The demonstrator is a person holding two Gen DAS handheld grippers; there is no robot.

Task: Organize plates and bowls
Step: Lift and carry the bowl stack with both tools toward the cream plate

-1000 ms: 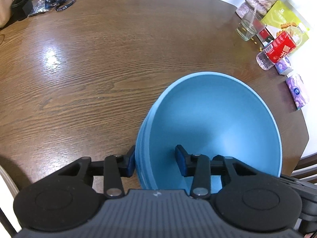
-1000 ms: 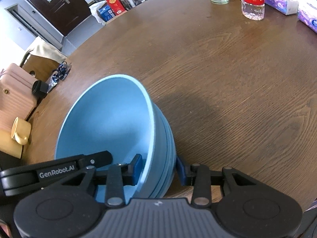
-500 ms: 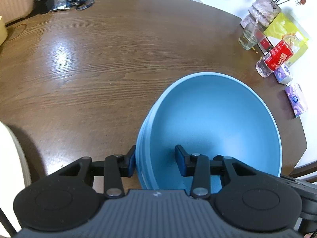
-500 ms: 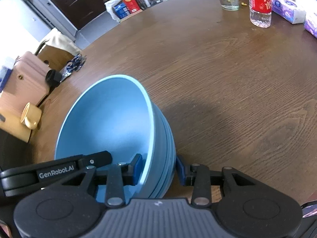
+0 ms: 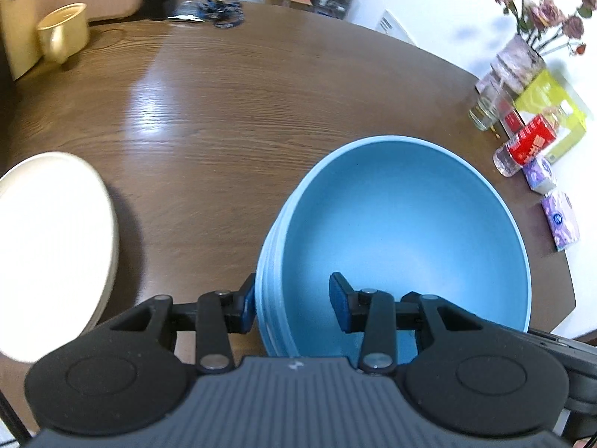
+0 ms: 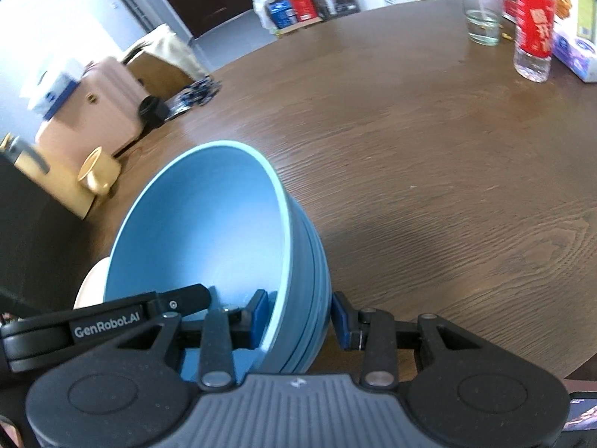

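My left gripper (image 5: 293, 304) and right gripper (image 6: 300, 317) each clamp the rim of the nested, smooth matte blue bowls (image 5: 403, 235). A glossy round cream plate (image 5: 48, 246) lies at 9 o'clock on the grained wooden table (image 5: 231, 112).

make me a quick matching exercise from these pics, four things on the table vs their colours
Things:
1. stack of bowls
2. plate
3. mug
4. bottle label

Colours:
a. red
b. cream white
c. light blue
d. gold

Pairs: 1-c, 2-b, 3-d, 4-a
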